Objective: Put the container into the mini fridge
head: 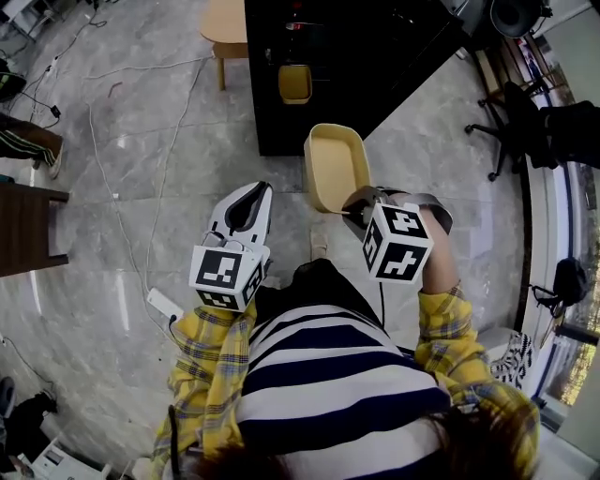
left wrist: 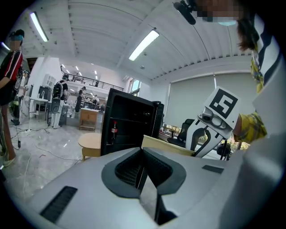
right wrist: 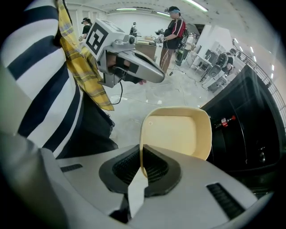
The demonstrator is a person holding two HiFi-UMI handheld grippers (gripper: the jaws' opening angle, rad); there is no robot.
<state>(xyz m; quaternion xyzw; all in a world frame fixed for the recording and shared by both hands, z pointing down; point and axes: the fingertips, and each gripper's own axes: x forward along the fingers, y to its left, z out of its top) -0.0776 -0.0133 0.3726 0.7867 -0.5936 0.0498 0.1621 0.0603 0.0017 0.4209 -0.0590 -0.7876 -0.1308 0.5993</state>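
Note:
A cream, empty container hangs tilted in front of the open black mini fridge. My right gripper is shut on its near rim. In the right gripper view the container stands up from between the closed jaws of the right gripper, with the fridge to the right. My left gripper is held to the left of the container, shut and holding nothing. The left gripper view shows the left gripper closed, the fridge ahead and the container's edge beside it.
Another yellow container sits on a shelf in the fridge, and a red-capped bottle stands inside. A round wooden table is left of the fridge. Cables trail across the marble floor. Office chairs stand on the right, and people stand in the background.

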